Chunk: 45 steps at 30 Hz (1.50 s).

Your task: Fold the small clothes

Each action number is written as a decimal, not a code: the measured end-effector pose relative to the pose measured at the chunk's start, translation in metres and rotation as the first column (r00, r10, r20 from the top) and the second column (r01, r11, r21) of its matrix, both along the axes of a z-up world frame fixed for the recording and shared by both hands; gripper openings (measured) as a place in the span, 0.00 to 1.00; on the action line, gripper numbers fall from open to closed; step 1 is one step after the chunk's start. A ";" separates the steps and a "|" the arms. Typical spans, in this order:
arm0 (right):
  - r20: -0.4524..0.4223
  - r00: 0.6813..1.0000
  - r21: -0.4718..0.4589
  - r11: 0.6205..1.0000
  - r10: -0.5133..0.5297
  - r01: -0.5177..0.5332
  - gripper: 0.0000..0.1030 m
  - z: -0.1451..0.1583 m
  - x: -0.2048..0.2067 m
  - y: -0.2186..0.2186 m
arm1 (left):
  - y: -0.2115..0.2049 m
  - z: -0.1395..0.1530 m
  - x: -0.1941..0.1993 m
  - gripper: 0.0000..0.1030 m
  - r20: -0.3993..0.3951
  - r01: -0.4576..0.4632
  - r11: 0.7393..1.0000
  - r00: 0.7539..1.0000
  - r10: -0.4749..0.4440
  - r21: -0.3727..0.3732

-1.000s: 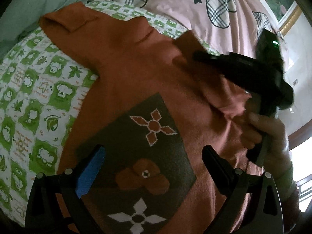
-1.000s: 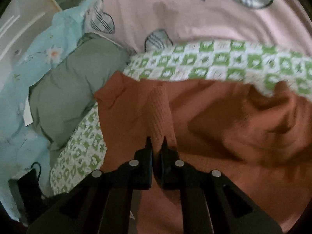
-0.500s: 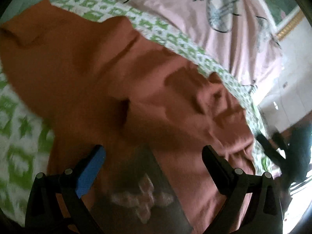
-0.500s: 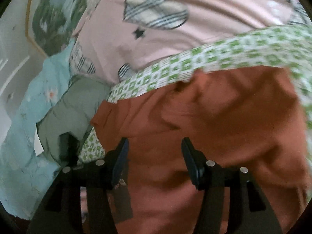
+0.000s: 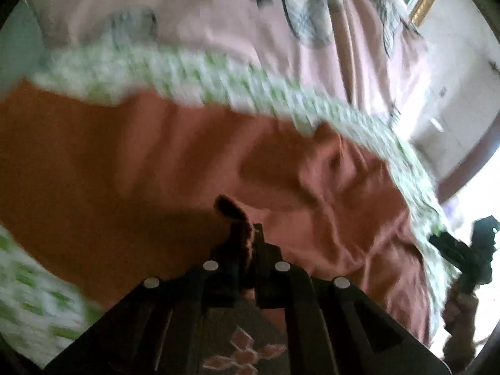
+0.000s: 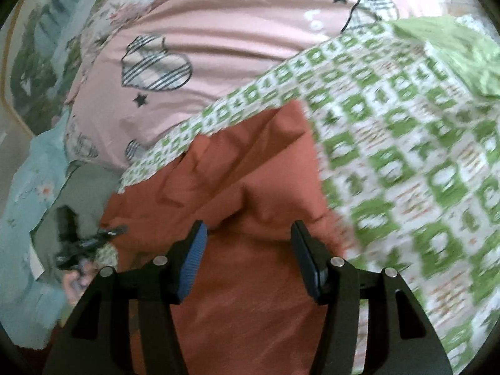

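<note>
The left gripper (image 5: 247,243) is pinched tight on a fold of the sweater (image 5: 125,162), which lies rumpled on the green quilt (image 6: 390,143) near its far edge. The right gripper (image 6: 247,256) hangs wide apart over it, holding nothing. Folding looks barely begun; most remains.

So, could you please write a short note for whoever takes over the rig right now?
Left claw: shut on a pinched ridge of the orange sweater.
Right claw: open, over the sweater, gripping nothing.
The sweater lies rumpled on the green-patterned sheet, with the pink quilt behind.
Done: one edge gripped. No tidy fold shows.
Left: probably carry that edge over, then smooth and finish folding.
</note>
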State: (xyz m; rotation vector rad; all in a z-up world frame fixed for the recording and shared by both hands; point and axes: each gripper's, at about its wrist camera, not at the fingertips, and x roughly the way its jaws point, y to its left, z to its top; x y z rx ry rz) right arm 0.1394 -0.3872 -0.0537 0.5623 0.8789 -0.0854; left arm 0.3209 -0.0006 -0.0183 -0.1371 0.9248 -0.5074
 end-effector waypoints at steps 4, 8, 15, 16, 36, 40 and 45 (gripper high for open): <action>-0.055 0.998 -0.082 0.997 -0.012 0.007 0.56 -0.009 0.016 -0.005 | 0.007 -0.014 0.036 0.05 -0.087 -0.076 0.996 0.993 0.080 0.051; -0.132 0.991 -0.135 0.991 0.007 -0.025 0.56 -0.026 0.038 -0.003 | 0.018 -0.039 0.045 0.42 -0.222 -0.122 0.992 0.968 0.113 -0.029; -0.198 0.979 -0.018 0.998 0.050 -0.054 0.13 -0.055 0.059 -0.016 | 0.015 -0.032 0.024 0.08 -0.169 -0.069 0.997 0.984 0.060 -0.045; -0.176 0.984 0.009 0.999 0.038 -0.037 0.13 -0.051 0.056 -0.022 | 0.013 -0.024 0.020 0.03 -0.152 -0.053 0.998 0.987 0.047 -0.035; -0.043 0.973 0.044 0.973 0.229 -0.227 0.42 -0.011 0.056 0.071 | 0.021 -0.044 -0.023 0.51 -0.159 -0.029 0.999 0.987 0.025 -0.021; -0.080 0.979 0.042 0.982 0.189 -0.186 0.42 -0.025 0.064 0.063 | 0.017 -0.043 -0.014 0.51 -0.127 -0.029 0.998 0.992 0.022 -0.053; -0.156 0.984 -0.011 0.996 0.081 -0.084 0.42 -0.046 0.072 0.042 | 0.009 -0.041 -0.001 0.04 -0.089 -0.044 0.999 0.995 0.044 -0.001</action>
